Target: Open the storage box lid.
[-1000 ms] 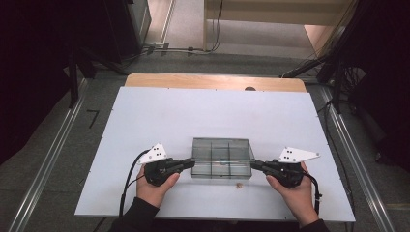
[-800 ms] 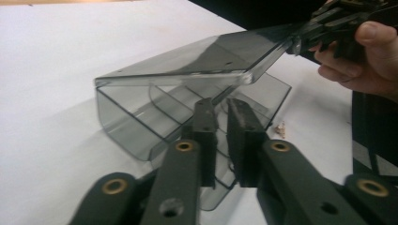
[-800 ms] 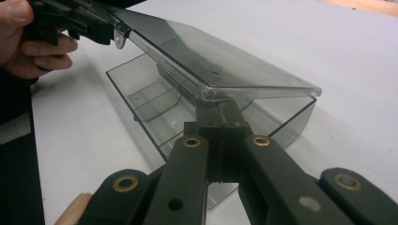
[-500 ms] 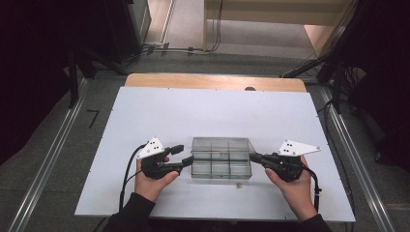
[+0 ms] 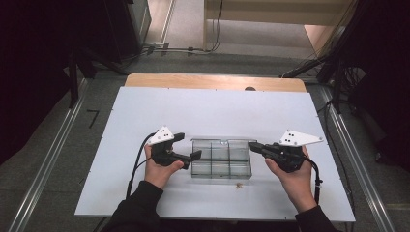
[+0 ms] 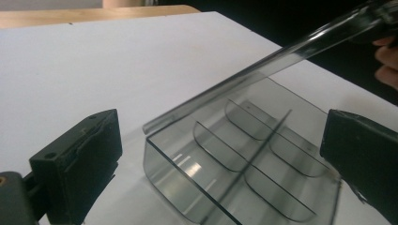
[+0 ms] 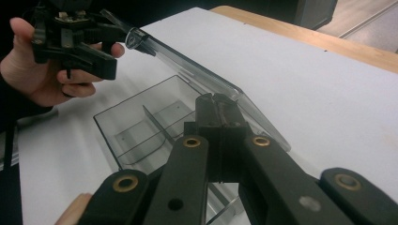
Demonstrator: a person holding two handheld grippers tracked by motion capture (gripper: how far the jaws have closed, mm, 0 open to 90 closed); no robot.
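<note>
While the right claw (image 7: pixel 220 105) clamps its raised clear lid (image 6: pixel 263 65), the smoky compartment box (image 5: pixel 221 158) lies open; left claw (image 6: pixel 220 154) released.

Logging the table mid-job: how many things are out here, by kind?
Clear divided box: 1
Clear lid: 1, raised in the shut right tongs
Tongs: 2; the left tongs have just been opening, gripping nothing
Small crumb: 1
Total: 5
</note>
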